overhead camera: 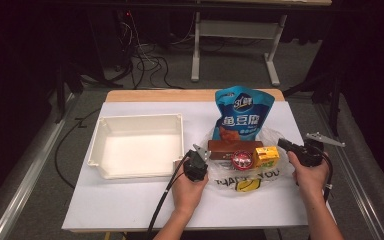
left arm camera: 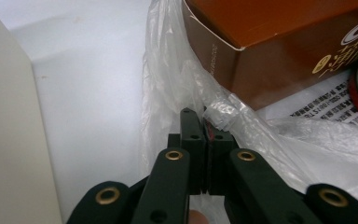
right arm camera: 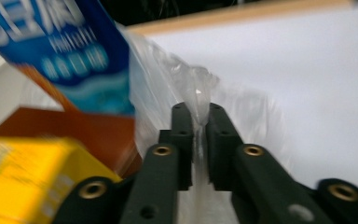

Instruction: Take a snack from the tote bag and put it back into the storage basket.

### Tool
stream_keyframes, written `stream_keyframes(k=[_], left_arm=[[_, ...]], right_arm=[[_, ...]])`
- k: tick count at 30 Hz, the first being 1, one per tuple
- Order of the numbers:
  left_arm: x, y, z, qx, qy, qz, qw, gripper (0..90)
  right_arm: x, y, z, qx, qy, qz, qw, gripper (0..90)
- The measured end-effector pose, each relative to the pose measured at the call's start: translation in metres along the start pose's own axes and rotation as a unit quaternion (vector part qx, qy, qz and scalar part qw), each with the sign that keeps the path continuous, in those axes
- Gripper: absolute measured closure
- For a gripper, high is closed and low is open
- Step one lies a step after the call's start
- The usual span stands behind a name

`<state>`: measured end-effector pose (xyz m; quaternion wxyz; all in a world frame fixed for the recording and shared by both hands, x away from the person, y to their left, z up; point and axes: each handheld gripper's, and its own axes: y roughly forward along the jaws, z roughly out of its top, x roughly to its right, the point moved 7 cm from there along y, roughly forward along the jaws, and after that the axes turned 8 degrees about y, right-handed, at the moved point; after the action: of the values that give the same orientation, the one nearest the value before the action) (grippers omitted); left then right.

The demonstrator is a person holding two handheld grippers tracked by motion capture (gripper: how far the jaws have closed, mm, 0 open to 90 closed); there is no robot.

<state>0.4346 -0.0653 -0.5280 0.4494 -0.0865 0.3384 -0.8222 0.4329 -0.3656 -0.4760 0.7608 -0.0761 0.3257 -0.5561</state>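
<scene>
Here, both grippers pinch one clear bag [overhead camera: 240, 175] mid-table: left gripper [left arm camera: 204, 128] clamps its near-tray edge, right gripper [right arm camera: 196, 114] its far edge. Inside: one pouch [overhead camera: 242, 115], two boxes, one tin. One tray [overhead camera: 136, 147] sits left, white table [overhead camera: 130, 205] bare in front.

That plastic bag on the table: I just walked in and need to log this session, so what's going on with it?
A person holds the clear plastic bag by its edges, one gripper on each side. The left gripper is shut on the film beside the brown box; the right gripper pinches the film on the other side. A blue snack pouch, a yellow carton and a red tin sit in the bag, next to a white tray.
</scene>
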Motion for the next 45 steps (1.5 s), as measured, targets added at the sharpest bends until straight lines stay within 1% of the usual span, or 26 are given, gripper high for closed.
stream_keyframes(k=[3, 4, 5, 7, 8, 12, 14, 15, 16, 18, 20, 21, 24, 26, 27, 29, 30, 31, 32, 35, 37, 39, 41, 42, 43, 45], left_arm=[[0.000, 0.000, 0.000, -0.001, -0.001, -0.004, 1.0000, 89.3], [0.001, 0.000, 0.000, -0.002, 0.005, -0.001, 1.0000, 89.4], [0.001, 0.000, 0.000, -0.002, 0.005, -0.001, 1.0000, 89.4], [0.002, 0.000, 0.000, -0.001, 0.009, 0.007, 0.9999, 89.4], [0.001, 0.000, 0.000, -0.003, 0.013, 0.010, 0.9999, 89.4], [0.001, 0.001, 0.000, -0.004, 0.010, 0.014, 0.9998, 89.5], [0.000, -0.001, 0.000, -0.001, 0.006, 0.017, 0.9998, 85.4], [0.000, -0.001, 0.000, -0.001, 0.006, 0.017, 0.9998, 79.1], [0.000, -0.002, 0.000, 0.004, 0.004, 0.013, 0.9999, 79.1], [0.000, -0.004, 0.001, 0.015, 0.001, 0.003, 0.9999, 72.4], [0.001, -0.008, 0.000, 0.027, 0.004, -0.007, 0.9996, 67.7], [0.003, -0.012, -0.002, 0.027, 0.012, -0.011, 0.9995, 64.4], [0.005, -0.017, -0.004, 0.034, 0.014, -0.011, 0.9993, 56.6], [0.008, -0.023, -0.007, 0.043, 0.006, -0.026, 0.9987, 56.2], [0.011, -0.026, -0.008, 0.040, -0.012, -0.049, 0.9979, 56.2], [0.013, -0.026, -0.009, 0.040, -0.020, -0.061, 0.9971, 57.1], [0.016, -0.025, -0.011, 0.029, -0.014, -0.068, 0.9972, 60.6], [0.016, -0.025, -0.011, 0.029, -0.014, -0.068, 0.9972, 63.1], [0.017, -0.022, -0.013, 0.016, -0.010, -0.071, 0.9973, 64.9], [0.017, -0.020, -0.013, 0.008, -0.015, -0.080, 0.9966, 69.0], [0.016, -0.020, -0.013, 0.007, -0.017, -0.083, 0.9963, 67.7], [0.017, -0.020, -0.013, 0.009, -0.015, -0.077, 0.9969, 67.2], [0.017, -0.020, -0.014, 0.008, -0.014, -0.076, 0.9970, 67.6], [0.017, -0.020, -0.014, 0.008, -0.013, -0.074, 0.9972, 68.2], [0.017, -0.020, -0.014, 0.008, -0.013, -0.074, 0.9972, 68.8], [0.017, -0.021, -0.014, 0.008, -0.011, -0.073, 0.9973, 69.6]], right_arm=[[0.008, 0.006, -0.013, -0.020, 0.000, -0.005, 0.9998, 88.6], [0.016, 0.013, -0.026, -0.053, -0.001, -0.015, 0.9985, 89.0], [0.016, 0.013, -0.026, -0.053, -0.001, -0.015, 0.9985, 89.0], [0.026, 0.020, -0.038, -0.094, 0.008, -0.042, 0.9947, 89.7], [0.027, 0.020, -0.039, -0.100, 0.013, -0.047, 0.9938, 90.0], [0.025, 0.021, -0.039, -0.099, -0.005, -0.066, 0.9929, 90.0], [0.025, 0.016, -0.039, -0.095, -0.003, -0.077, 0.9926, 74.5], [0.025, 0.016, -0.039, -0.095, -0.003, -0.077, 0.9926, 74.5], [0.025, 0.006, -0.037, -0.069, -0.003, -0.080, 0.9944, 68.4], [0.023, -0.015, -0.035, -0.035, 0.019, -0.061, 0.9973, 65.4], [0.022, -0.021, -0.035, -0.027, 0.019, -0.059, 0.9977, 65.5], [0.015, -0.035, -0.037, -0.014, 0.013, -0.044, 0.9989, 64.9], [0.006, -0.045, -0.041, -0.003, -0.009, -0.027, 0.9996, 66.0], [-0.004, -0.044, -0.044, -0.009, -0.009, 0.001, 0.9999, 68.8], [-0.010, -0.041, -0.047, -0.022, -0.016, 0.004, 0.9996, 71.4], [-0.012, -0.039, -0.049, -0.029, -0.022, 0.000, 0.9993, 73.6], [-0.015, -0.030, -0.057, -0.057, -0.024, -0.004, 0.9981, 77.6], [-0.015, -0.030, -0.057, -0.057, -0.024, -0.004, 0.9981, 77.6], [-0.014, -0.025, -0.064, -0.081, -0.023, -0.018, 0.9963, 80.5], [-0.005, -0.018, -0.075, -0.123, -0.018, -0.035, 0.9917, 84.1], [-0.003, -0.018, -0.076, -0.122, -0.020, -0.032, 0.9919, 85.9], [0.004, -0.024, -0.074, -0.118, -0.027, -0.048, 0.9915, 81.4], [0.000, -0.030, -0.071, -0.099, -0.015, -0.033, 0.9944, 73.1], [-0.001, -0.034, -0.067, -0.083, -0.023, -0.031, 0.9958, 69.7], [-0.001, -0.034, -0.067, -0.083, -0.023, -0.031, 0.9958, 69.7], [-0.009, -0.048, -0.056, -0.042, -0.033, -0.037, 0.9979, 62.8]])
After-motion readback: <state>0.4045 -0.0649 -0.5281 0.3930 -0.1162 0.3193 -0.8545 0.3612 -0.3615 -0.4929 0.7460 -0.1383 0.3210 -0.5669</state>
